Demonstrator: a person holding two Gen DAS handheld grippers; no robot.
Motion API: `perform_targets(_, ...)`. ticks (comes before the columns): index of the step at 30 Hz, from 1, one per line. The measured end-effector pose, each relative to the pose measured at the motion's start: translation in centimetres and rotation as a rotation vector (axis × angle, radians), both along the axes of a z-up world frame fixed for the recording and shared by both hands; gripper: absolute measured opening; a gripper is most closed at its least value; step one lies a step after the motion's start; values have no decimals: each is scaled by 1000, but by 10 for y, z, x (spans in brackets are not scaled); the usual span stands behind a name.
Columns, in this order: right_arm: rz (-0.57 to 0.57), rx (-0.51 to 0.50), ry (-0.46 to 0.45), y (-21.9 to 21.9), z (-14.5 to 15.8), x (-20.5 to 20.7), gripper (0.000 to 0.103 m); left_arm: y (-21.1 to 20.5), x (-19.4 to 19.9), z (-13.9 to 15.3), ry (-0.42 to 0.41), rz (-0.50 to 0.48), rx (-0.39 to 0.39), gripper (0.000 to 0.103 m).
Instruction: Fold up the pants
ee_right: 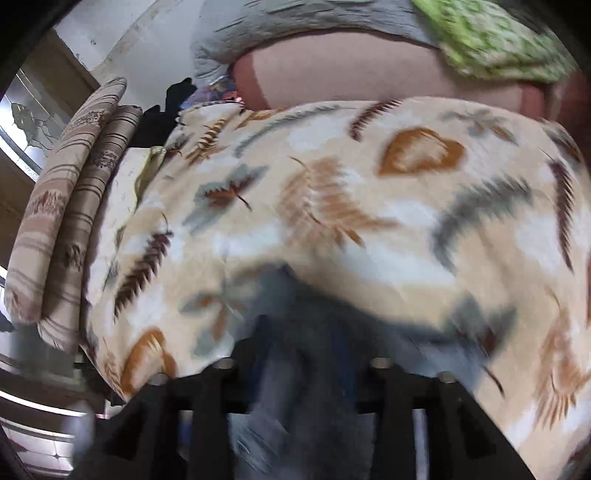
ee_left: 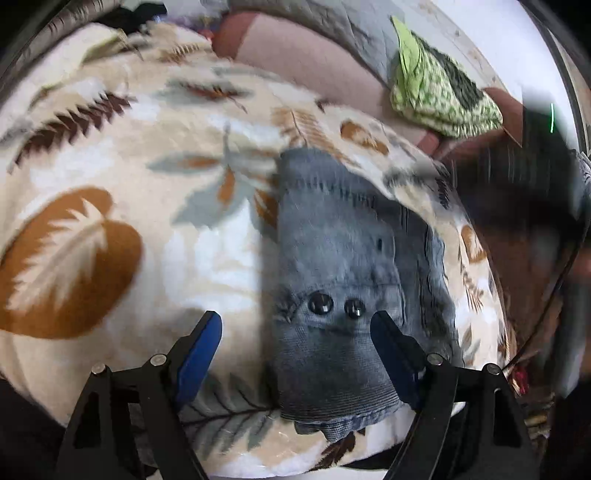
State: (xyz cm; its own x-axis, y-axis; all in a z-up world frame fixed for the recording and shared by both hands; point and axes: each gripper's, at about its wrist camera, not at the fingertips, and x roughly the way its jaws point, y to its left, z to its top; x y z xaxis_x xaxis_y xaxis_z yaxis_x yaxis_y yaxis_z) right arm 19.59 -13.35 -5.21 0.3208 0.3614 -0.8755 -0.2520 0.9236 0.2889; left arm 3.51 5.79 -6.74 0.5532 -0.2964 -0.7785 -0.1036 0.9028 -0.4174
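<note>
Grey-blue denim pants (ee_left: 343,251) lie folded in a narrow stack on a leaf-patterned blanket (ee_left: 122,177), with two dark buttons facing up near the close end. My left gripper (ee_left: 295,328) is open just above that end. Its blue right pad (ee_left: 388,347) is over the denim and its left pad (ee_left: 201,347) is over the blanket. The right wrist view is heavily blurred. There, smeared grey denim (ee_right: 277,417) fills the space between the dark fingers of my right gripper (ee_right: 306,332), and I cannot make out whether the pads press on it.
A green patterned cloth (ee_left: 439,88) lies on a pink sheet (ee_left: 306,59) beyond the blanket, beside a grey quilt (ee_right: 295,22). Striped cushions (ee_right: 62,221) stand at the bed's left end. A dark blurred shape (ee_left: 524,192) sits right of the pants.
</note>
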Motion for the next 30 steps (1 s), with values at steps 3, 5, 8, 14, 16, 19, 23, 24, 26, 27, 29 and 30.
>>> perform_targets(3, -81, -45, 119, -44, -64, -3, 69, -10, 4, -7, 71, -64, 48, 84)
perform_targets(5, -110, 21, 68, -59, -42, -16, 70, -16, 4, -8, 77, -94, 120, 84)
perform_targets(8, -98, 113, -25, -71, -7, -46, 70, -13, -2, 11, 30, -44, 136, 84)
perform_targets(14, -4, 90, 71, -69, -62, -100, 70, -36, 0, -12, 60, -102, 260, 91)
perform_targets(16, 0, 76, 5, -72, -63, -110, 70, -30, -1, -6, 73, -87, 246, 91)
perform_targets(19, -21, 125, 8, -83, -41, -113, 71, -21, -3, 16, 6, -63, 204, 91)
perform_targets(23, -58, 181, 10, -104, -31, -109, 71, -4, 12, 27, -44, -37, 131, 91)
perform_targets(24, -80, 193, 21, -113, -32, -106, 71, 3, 17, 24, -28, -33, 104, 91)
perform_targets(26, -136, 233, 58, -129, -39, -92, 71, 17, 30, 11, 17, -42, -9, 91)
perform_targets(27, -142, 266, 77, -131, -42, -88, 71, 23, 34, 8, 29, -50, -76, 91)
perform_targets(29, -163, 350, 133, -137, -53, -71, 71, 28, 44, 0, 41, -56, -198, 91)
perform_targets(30, -178, 361, 145, -142, -56, -64, 71, 29, 51, -3, 42, -59, -230, 91)
